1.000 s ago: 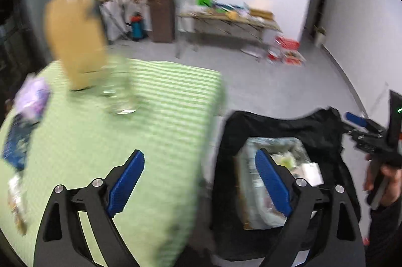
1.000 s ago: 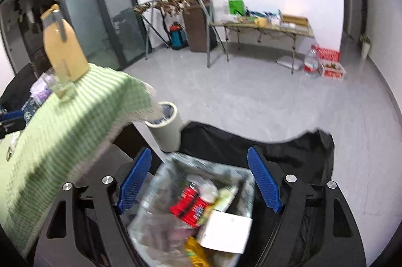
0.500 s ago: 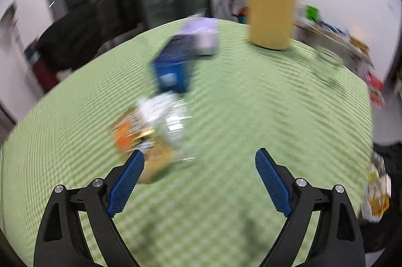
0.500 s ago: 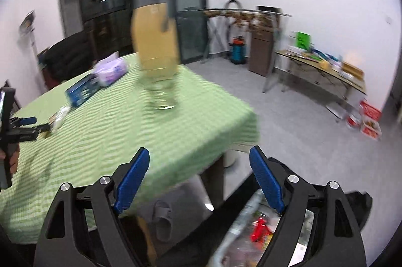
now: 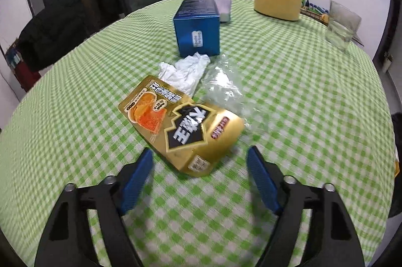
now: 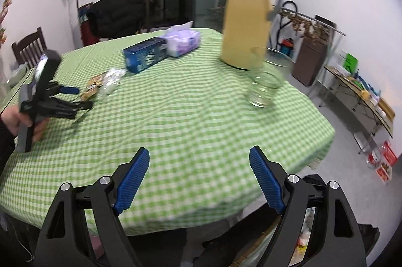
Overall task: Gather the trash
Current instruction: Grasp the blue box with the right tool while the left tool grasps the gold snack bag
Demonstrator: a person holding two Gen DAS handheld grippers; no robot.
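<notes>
Just ahead of the closing, empty left gripper [image 5: 199, 165]: gold snack pouch [image 5: 182, 125], Chinese lettering upside down, long axis slanting left-away. Right gripper [image 6: 199, 173] released.

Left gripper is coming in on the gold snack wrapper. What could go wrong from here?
The left gripper has its jaws closing with the gold wrapper only at its near edge between them; flat foil may slip or buckle rather than be caught. The crumpled tissue and clear plastic film touch the wrapper, so they could be dragged or scattered. The right gripper hangs open, empty, not steadying anything.
</notes>
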